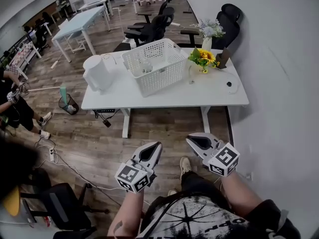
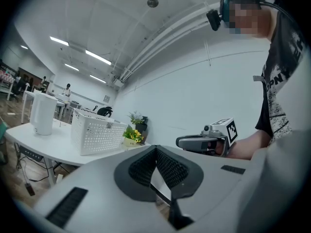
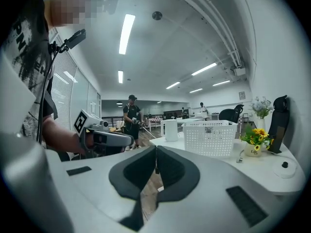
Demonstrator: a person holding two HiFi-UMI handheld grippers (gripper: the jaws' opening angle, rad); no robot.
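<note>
White table [image 1: 164, 97] carries basket [image 1: 167, 76], kettle [image 1: 96, 73] and flowers [image 1: 203, 58].

On the table [image 1: 164, 96], the kettle [image 1: 96, 73] stands left of the basket [image 1: 162, 71], the flower pot [image 1: 203, 59] right of it. The left gripper [image 1: 155, 146] and right gripper [image 1: 192, 139] hang well before the table.

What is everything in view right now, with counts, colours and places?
table: one, white, ahead against the wall
basket: one, white, perforated, middle of the table
kettle: one, white, table's left end
sunflower pot: one, yellow blooms, right of the basket
vase of pale flowers: one, white, far edge behind the sunflowers
office chairs: at least two, black, behind the table
bin: one, dark, floor left of the table
left gripper: one, white, jaws together, empty, above the floor
right gripper: one, white, jaws together, empty, alongside
</note>
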